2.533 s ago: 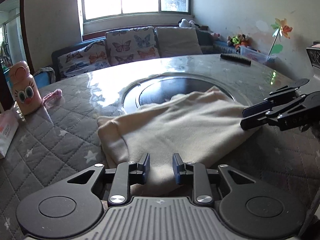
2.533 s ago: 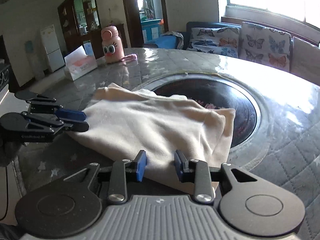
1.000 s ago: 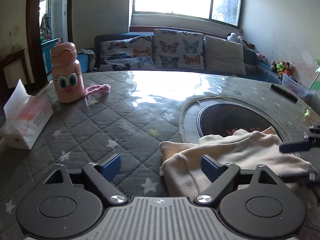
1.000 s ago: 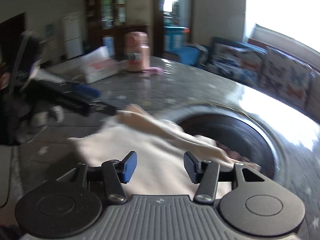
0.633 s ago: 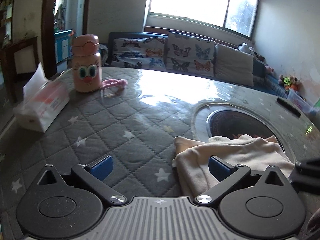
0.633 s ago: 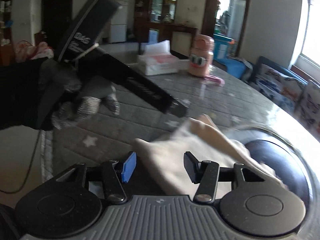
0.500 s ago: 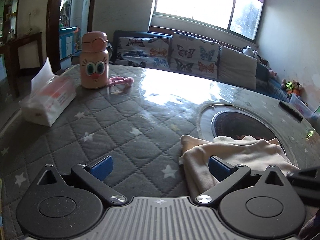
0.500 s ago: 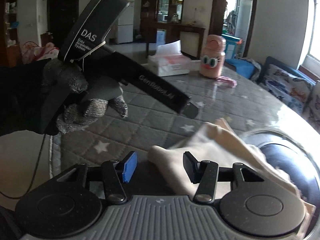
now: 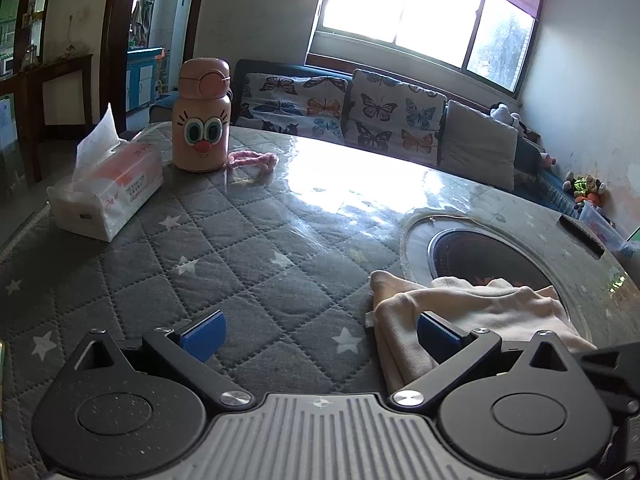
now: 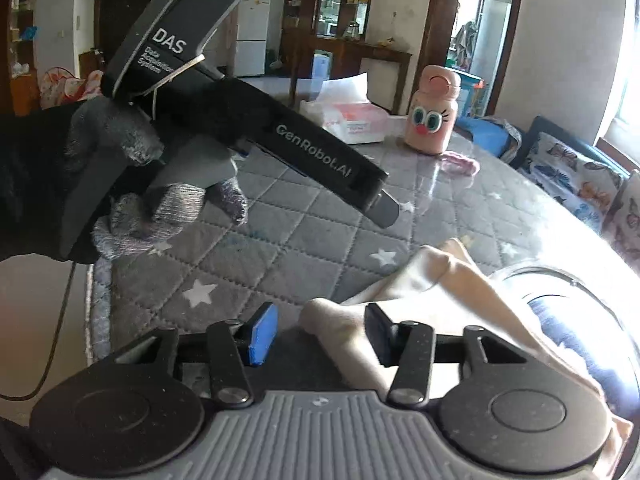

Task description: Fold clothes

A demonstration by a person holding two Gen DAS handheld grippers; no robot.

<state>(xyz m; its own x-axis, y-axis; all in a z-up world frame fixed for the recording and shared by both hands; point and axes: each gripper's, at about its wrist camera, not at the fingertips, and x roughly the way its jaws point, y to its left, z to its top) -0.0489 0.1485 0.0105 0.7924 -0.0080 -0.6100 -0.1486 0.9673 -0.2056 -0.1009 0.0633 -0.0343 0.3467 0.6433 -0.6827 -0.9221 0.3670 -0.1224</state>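
Your round grey quilted star-print table [image 9: 248,256] carried a white tissue pack [image 9: 106,196] at ten o'clock, a pink cartoon-face bottle [image 9: 203,120] at eleven, and folded cream cloth [image 9: 472,312] at four.

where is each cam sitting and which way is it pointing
Left wrist: on the open left gripper above the table, facing the window and sofa.
Right wrist: on the open right gripper, facing the doorway; the gloved left hand shows.
Shared: the cream garment, pink bottle, tissue pack.
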